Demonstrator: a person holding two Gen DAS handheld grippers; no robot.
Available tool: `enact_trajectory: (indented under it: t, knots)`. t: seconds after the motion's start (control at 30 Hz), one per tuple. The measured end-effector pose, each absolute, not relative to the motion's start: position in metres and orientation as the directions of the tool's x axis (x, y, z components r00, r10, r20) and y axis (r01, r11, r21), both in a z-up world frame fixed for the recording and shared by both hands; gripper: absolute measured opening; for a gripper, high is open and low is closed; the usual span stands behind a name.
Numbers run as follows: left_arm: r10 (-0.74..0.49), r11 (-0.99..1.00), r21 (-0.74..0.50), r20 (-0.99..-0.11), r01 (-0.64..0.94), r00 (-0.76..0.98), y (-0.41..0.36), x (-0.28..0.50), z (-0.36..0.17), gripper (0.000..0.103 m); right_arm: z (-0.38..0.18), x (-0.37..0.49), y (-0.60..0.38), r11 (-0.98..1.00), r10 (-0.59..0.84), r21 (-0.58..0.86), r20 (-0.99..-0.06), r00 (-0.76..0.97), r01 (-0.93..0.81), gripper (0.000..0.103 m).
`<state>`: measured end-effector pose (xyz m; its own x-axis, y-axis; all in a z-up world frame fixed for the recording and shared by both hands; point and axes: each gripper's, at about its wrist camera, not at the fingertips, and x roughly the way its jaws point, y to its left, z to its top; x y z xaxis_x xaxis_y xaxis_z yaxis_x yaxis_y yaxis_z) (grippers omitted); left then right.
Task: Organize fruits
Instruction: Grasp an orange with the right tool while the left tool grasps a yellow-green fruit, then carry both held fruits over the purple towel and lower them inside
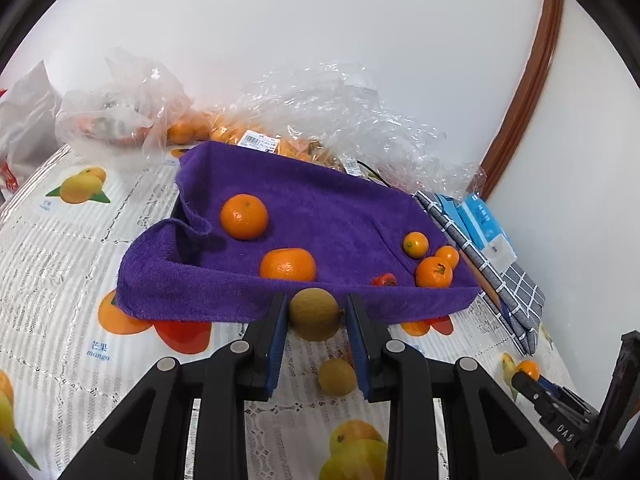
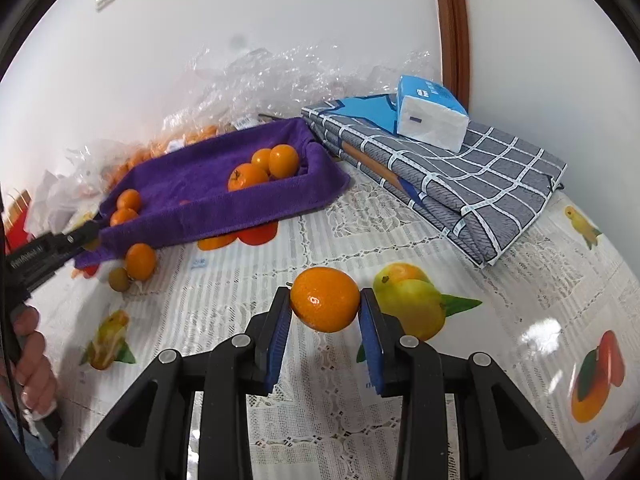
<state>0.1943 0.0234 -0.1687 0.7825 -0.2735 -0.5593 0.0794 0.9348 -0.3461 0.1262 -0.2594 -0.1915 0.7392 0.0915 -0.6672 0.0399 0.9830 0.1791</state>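
The left gripper [image 1: 316,312] is clamped on a greenish-brown round fruit [image 1: 315,314], held just in front of the near rim of the purple towel-lined tray [image 1: 192,280]. Below it, a second greenish fruit [image 1: 337,377] lies on the fruit-print tablecloth [image 1: 60,264]. The right gripper [image 2: 325,306] grips a small orange citrus [image 2: 325,304] above the cloth, well short of the tray. Inside the tray, two mandarins [image 1: 244,216] sit left of centre, and smaller oranges [image 1: 434,272] cluster in the right corner beside a red piece that is perhaps peel. Behind the tray, clear plastic bags [image 1: 340,112] hold more oranges; a folded checked cloth [image 2: 460,172] carries a tissue pack [image 2: 432,112].
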Motion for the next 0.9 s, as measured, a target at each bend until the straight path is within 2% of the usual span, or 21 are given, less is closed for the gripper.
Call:
enact_trajectory:
  t: [0.1, 0.23, 0.4, 0.5, 0.67, 0.9]
  knots:
    - [-0.265, 0.941, -0.328, -0.550, 0.087, 0.792, 0.021, 0.192, -0.167, 0.028, -0.190, 0.124, -0.266, 0.976, 0.101, 0.212, -0.652, 0.751, 0.053, 0.034]
    - [-0.266, 0.943, -0.315, -0.533, 0.103, 0.804, 0.018, 0.187, -0.162, 0.028, -0.186, 0.124, -0.261, 0.985, 0.056, 0.158, -0.656, 0.753, 0.064, 0.034]
    - [-0.253, 0.946, -0.309, -0.500, 0.102, 0.828, 0.021, 0.181, -0.153, 0.028, -0.166, 0.125, -0.254, 0.977, 0.117, 0.212, -0.635, 0.764, 0.027, 0.034]
    - [-0.235, 0.947, -0.312, -0.505, 0.078, 0.830, 0.025, 0.182, -0.147, 0.028, -0.146, 0.127, -0.243, 0.983, 0.108, 0.184, -0.614, 0.782, 0.008, 0.034]
    - [-0.216, 0.953, -0.294, -0.500, 0.071, 0.838, 0.037, 0.178, -0.121, 0.028, -0.117, 0.136, -0.228, 0.993, 0.078, 0.121, -0.587, 0.806, -0.007, 0.034]
    - [-0.146, 0.971, -0.237, -0.483, 0.032, 0.863, 0.056, 0.196, -0.092, 0.028, -0.097, 0.175, -0.209, 0.988, 0.110, 0.147, -0.544, 0.832, -0.034, 0.034]
